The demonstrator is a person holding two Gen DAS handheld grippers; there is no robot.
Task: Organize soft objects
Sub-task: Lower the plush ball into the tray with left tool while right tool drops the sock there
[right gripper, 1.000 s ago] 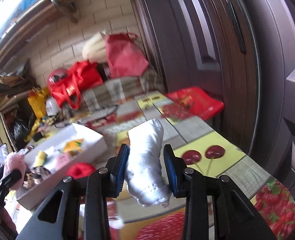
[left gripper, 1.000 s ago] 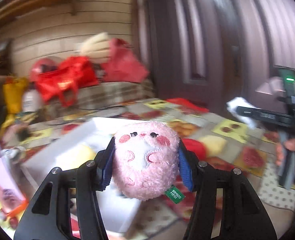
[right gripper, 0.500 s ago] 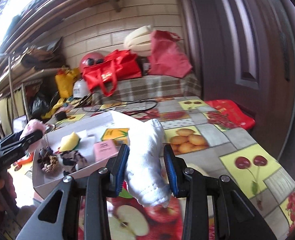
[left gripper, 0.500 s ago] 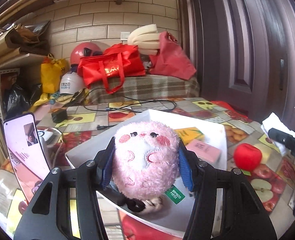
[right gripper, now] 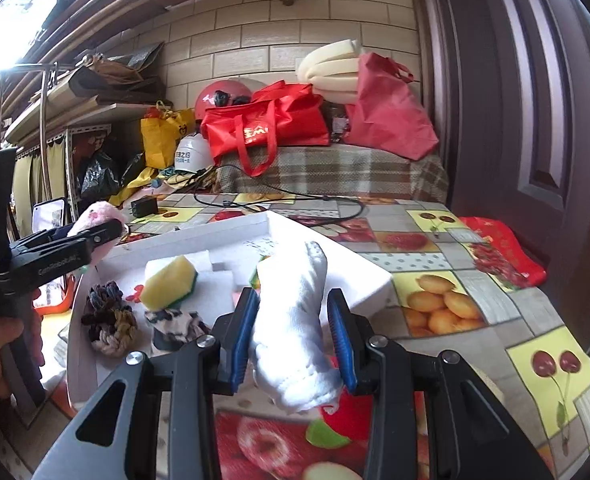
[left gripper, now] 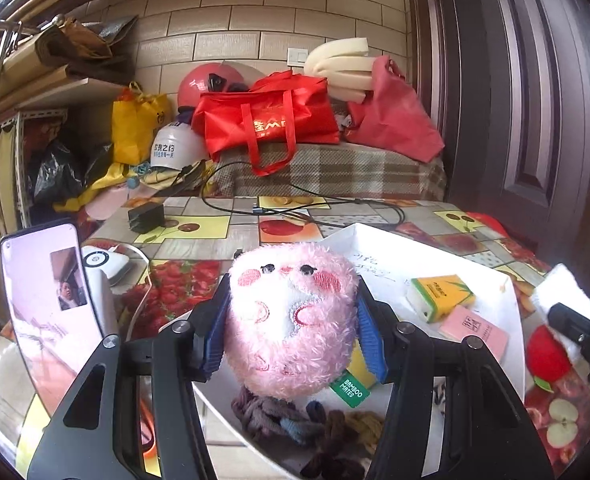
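1. Left wrist view: the left tool point(left gripper: 291, 336) is clamped on the pink plush toy point(left gripper: 291, 320) at the centre of the frame, above the near edge of the white tray point(left gripper: 435, 256).
2. The toy is judged ready for placing. It should be lowered onto bare tray floor clear of the dark hair ties point(left gripper: 279, 416) at the lower centre, and the pads should be parted only once the toy rests.
3. A yellow pack point(left gripper: 441, 292) and a pink pack point(left gripper: 475, 328) lie in the tray at the right.
4. The surface point(left gripper: 199, 228) is covered with a fruit-print cloth. A phone point(left gripper: 51, 304) stands at the left.
5. Right wrist view: the right tool point(right gripper: 295, 332) is clamped on the white sock point(right gripper: 295, 328) at the lower centre, over the tray's near right edge.
6. A yellow sponge point(right gripper: 171, 286) lies in the tray at the left centre.
7. Red bags point(right gripper: 267, 128) sit on a checked bench before a brick wall at the upper centre, and a dark door fills the right.
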